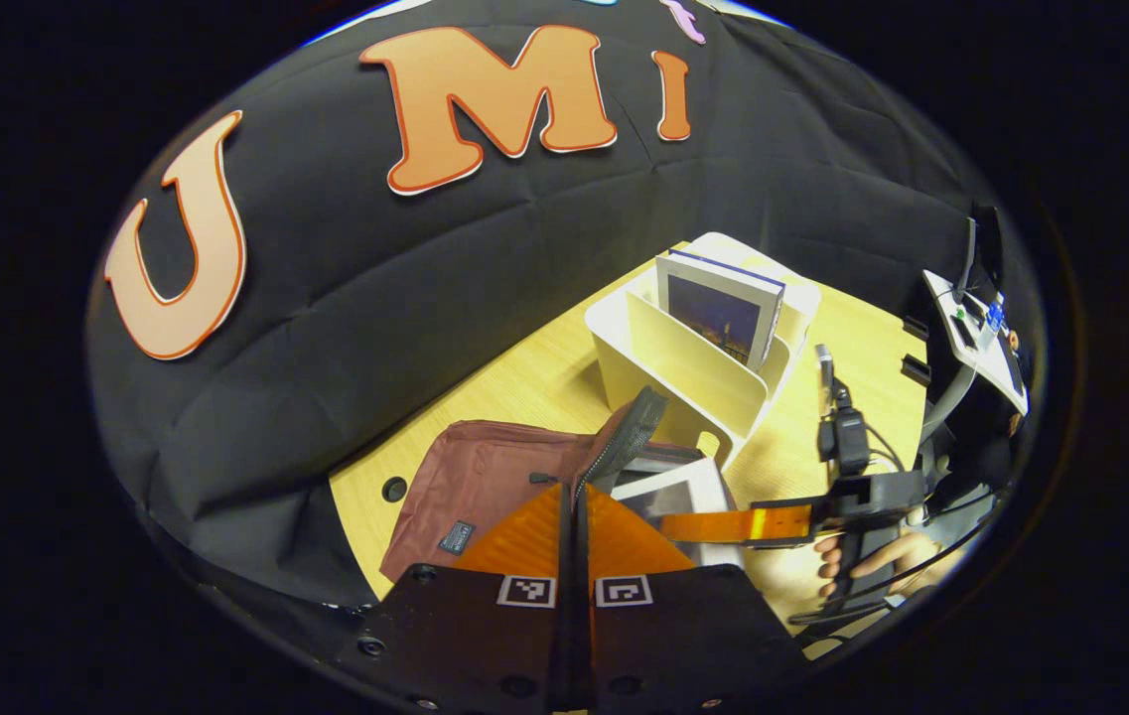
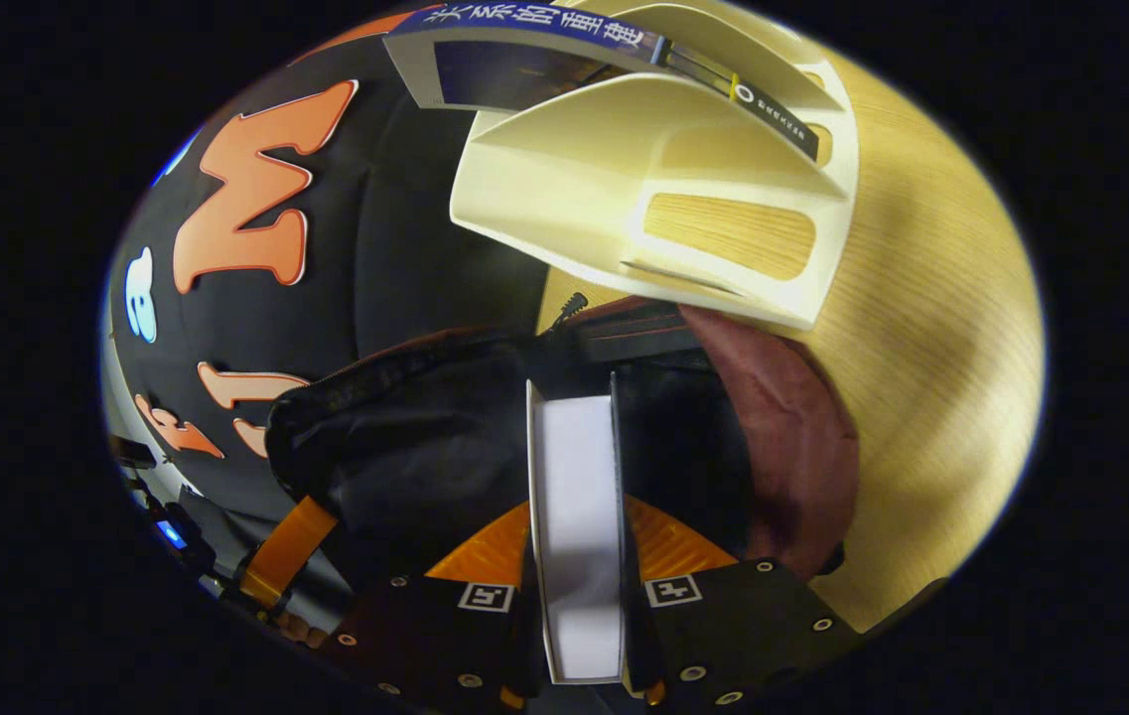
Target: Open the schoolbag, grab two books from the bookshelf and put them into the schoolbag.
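The maroon schoolbag lies on the wooden table beside the cream bookshelf. My left gripper is shut on the bag's zippered flap and holds it up. A book with a dark cover stands in the shelf. My right gripper is shut on a white-paged book, held edge-on over the bag's dark opening. In the left gripper view the right gripper shows with that book at the bag's mouth. The left gripper's orange finger appears low left in the right gripper view.
The bookshelf stands just behind the bag, with a blue-spined book in it. Bare tabletop lies to the right of bag and shelf. A hand holds the right gripper's handle. A stand with a device is at the table's far right.
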{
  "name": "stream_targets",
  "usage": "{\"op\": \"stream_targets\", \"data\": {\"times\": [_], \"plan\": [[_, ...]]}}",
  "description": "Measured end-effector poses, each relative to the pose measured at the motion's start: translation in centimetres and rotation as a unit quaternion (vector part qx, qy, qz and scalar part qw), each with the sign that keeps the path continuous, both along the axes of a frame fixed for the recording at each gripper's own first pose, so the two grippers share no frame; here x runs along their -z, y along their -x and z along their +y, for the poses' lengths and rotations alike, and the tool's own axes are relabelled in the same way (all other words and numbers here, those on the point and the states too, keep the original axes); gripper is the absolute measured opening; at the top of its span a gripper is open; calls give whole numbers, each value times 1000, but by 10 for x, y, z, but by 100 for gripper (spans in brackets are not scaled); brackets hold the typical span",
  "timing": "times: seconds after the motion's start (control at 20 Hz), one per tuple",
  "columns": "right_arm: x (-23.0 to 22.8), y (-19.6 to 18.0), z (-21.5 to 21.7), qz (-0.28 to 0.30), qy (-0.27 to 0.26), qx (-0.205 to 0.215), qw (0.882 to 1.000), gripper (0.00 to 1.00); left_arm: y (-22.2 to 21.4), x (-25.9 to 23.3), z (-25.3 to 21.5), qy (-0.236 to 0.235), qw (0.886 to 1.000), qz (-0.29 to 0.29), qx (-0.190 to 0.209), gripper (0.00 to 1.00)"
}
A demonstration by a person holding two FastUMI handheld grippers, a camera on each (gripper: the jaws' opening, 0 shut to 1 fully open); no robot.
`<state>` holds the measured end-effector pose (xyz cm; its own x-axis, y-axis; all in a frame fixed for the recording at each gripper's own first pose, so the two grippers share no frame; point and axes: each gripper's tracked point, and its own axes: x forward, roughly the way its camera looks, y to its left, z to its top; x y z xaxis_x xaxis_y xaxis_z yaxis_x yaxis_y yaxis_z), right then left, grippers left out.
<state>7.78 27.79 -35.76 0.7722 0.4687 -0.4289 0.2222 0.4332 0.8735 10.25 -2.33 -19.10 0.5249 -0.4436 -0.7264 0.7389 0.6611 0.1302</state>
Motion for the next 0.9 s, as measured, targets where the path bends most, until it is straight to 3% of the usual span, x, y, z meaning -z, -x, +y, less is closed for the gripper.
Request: {"op": "stream_targets", "data": {"times": [0.25,0.55,0.6,0.7,0.75,0.9], "plan": [[1,-33,2,-1,7,43,999,33,2,0,2,11,1000,11,-5,1],[18,-25,6,32,29,31,999,35,-2,4,9,5,1000,16,-13,1],[20,-22,3,40,37,30,998,51,-2,4,10,4,1000,16,-13,1],[27,-16,-1,55,51,26,997,32,-2,7,10,2,1000,17,-13,1],[27,-10,-5,63,57,24,996,77,-1,7,10,3,1000,18,-14,1],[32,2,-21,78,87,24,993,96,1,7,12,10,1000,23,-19,1]]}}
